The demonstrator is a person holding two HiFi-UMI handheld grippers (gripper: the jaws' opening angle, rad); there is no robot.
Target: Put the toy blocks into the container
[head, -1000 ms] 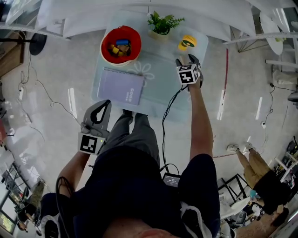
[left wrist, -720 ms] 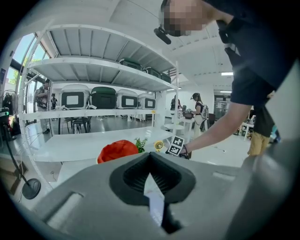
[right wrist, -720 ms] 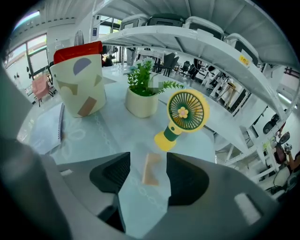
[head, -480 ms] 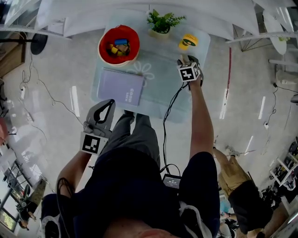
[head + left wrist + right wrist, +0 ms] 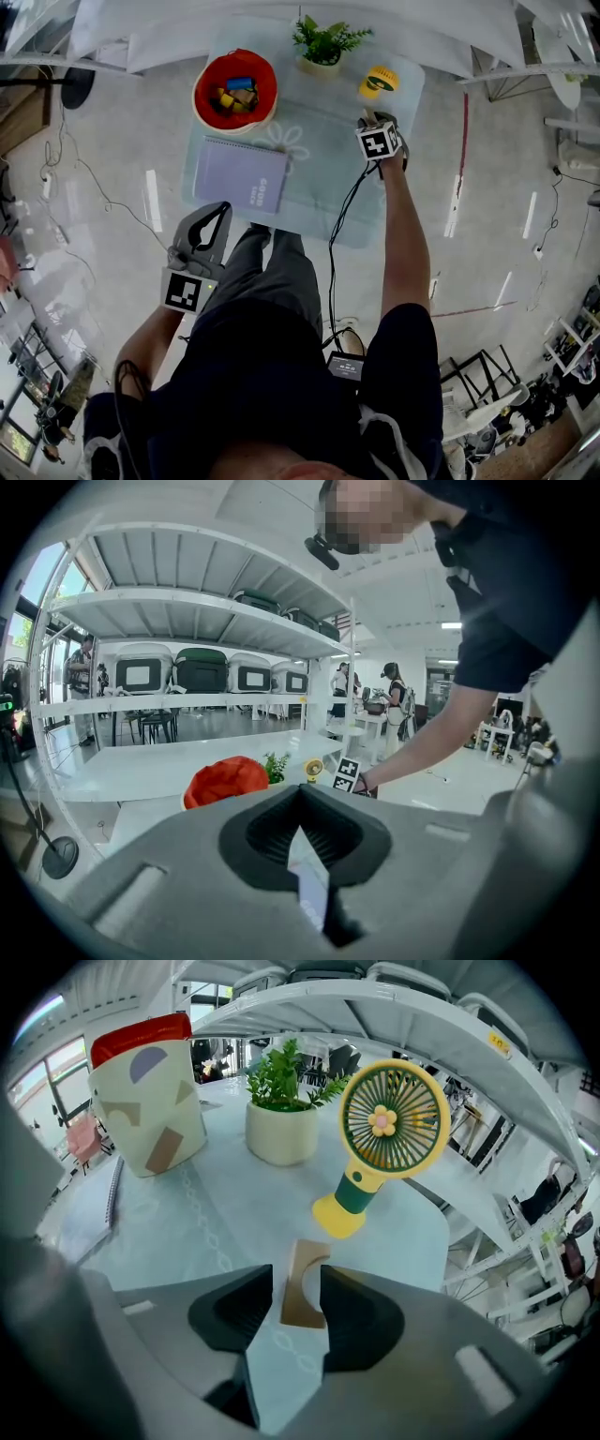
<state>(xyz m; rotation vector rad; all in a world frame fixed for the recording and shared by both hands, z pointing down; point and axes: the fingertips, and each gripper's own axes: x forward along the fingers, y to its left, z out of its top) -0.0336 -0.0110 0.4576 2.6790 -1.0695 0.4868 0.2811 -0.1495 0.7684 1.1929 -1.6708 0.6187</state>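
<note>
A brown arch-shaped toy block [image 5: 302,1288] lies flat on the pale table [image 5: 309,202] just in front of the yellow fan. My right gripper [image 5: 295,1302] points steeply down over it, and its jaws have just been closing. The block sits between them, with a gap still showing on the left side. In the head view the right gripper [image 5: 367,118] is at the table's far right. The red-rimmed container [image 5: 234,89] at the far left holds several coloured blocks [image 5: 232,96]. My left gripper [image 5: 216,211] hangs shut and empty off the table's near left edge.
A yellow-and-green hand fan [image 5: 394,1119] stands just beyond the block. A small potted plant [image 5: 281,1110] is at the back middle. A purple spiral notebook [image 5: 242,175] lies in front of the container [image 5: 148,1101]. A black cable runs along the right arm. White shelving lines the far side.
My right gripper has sunk toward the table beside the fan. The left gripper has stayed put. A person walking at the lower right has left the view.
</note>
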